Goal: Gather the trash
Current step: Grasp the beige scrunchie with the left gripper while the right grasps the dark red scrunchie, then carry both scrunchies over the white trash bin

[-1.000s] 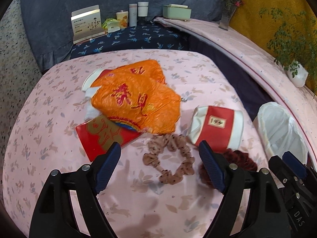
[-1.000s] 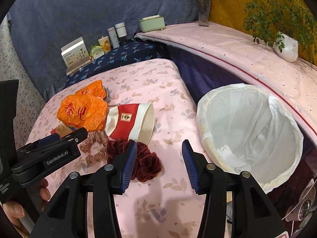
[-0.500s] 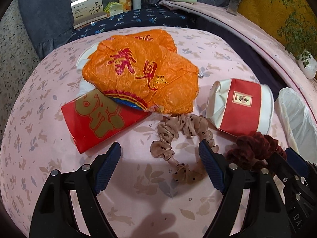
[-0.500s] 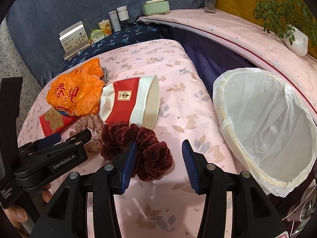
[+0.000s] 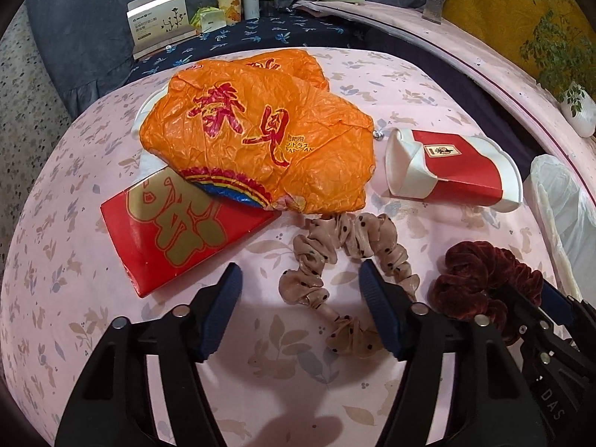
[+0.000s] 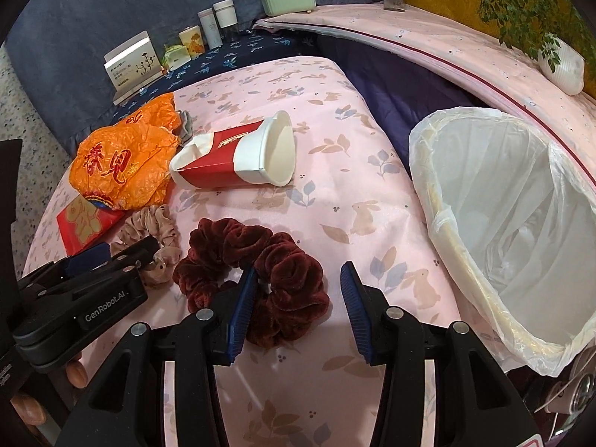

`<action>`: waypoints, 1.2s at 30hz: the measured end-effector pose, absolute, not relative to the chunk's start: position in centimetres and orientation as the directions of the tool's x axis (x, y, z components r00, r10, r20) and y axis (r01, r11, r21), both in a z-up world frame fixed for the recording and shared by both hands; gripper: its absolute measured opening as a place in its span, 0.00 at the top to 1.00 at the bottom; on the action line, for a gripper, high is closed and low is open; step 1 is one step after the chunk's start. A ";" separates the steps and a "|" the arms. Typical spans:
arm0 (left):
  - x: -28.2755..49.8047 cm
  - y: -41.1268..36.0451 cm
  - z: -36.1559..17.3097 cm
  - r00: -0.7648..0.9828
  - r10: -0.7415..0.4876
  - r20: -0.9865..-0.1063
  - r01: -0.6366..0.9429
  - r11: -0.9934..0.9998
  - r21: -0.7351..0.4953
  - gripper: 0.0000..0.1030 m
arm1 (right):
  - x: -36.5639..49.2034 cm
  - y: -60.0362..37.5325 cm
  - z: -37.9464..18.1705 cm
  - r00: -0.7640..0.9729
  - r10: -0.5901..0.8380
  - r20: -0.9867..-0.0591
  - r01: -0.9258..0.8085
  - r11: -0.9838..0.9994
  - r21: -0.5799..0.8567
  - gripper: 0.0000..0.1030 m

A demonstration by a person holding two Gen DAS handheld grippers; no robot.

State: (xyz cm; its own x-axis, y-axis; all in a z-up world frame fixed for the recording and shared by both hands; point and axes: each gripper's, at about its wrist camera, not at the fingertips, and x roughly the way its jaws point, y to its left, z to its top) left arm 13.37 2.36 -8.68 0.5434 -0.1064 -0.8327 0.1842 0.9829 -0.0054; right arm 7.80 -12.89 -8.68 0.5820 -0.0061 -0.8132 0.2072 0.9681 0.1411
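Left gripper: jaws closing, straddling near loop of beige dotted scrunchie, pads not yet pressing.

Right gripper: jaws spread, straddling edge of maroon velvet scrunchie, no pinch.

Both scrunchies on pink cloth, beside lined bin.

Judged soft, light, compressible; pinch bunched fabric band.

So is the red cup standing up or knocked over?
Knocked over. The cup lies on its side on the bed, crushed, its open mouth facing the bin.
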 end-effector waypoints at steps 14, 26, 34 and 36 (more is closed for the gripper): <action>12.5 1.8 -7.7 0.520 -0.183 -0.835 0.245 0.968 -0.059 0.92 | 7.8 -12.3 -8.2 0.581 0.025 -0.813 0.172 0.973 0.153 0.85; 10.8 0.9 -3.3 0.574 -0.246 -0.781 0.286 0.954 -0.091 0.92 | 5.6 -13.3 -3.0 0.680 0.026 -0.732 0.169 0.967 0.191 0.85; 9.5 -1.6 -0.2 0.603 -0.293 -0.742 0.342 0.935 -0.092 0.92 | 3.7 -15.4 0.1 0.735 -0.016 -0.678 0.202 0.959 0.196 0.85; 9.2 -2.5 0.4 0.606 -0.306 -0.734 0.360 0.929 -0.090 0.92 | 3.3 -16.2 0.6 0.743 -0.034 -0.669 0.218 0.956 0.195 0.85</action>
State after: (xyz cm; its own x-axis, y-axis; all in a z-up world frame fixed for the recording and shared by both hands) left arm 9.22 -2.49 0.37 0.6060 -0.3060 -0.7343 0.3596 0.9287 -0.0902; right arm 3.28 -16.24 0.64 0.7426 -0.0336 -0.6689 0.2185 0.9563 0.1945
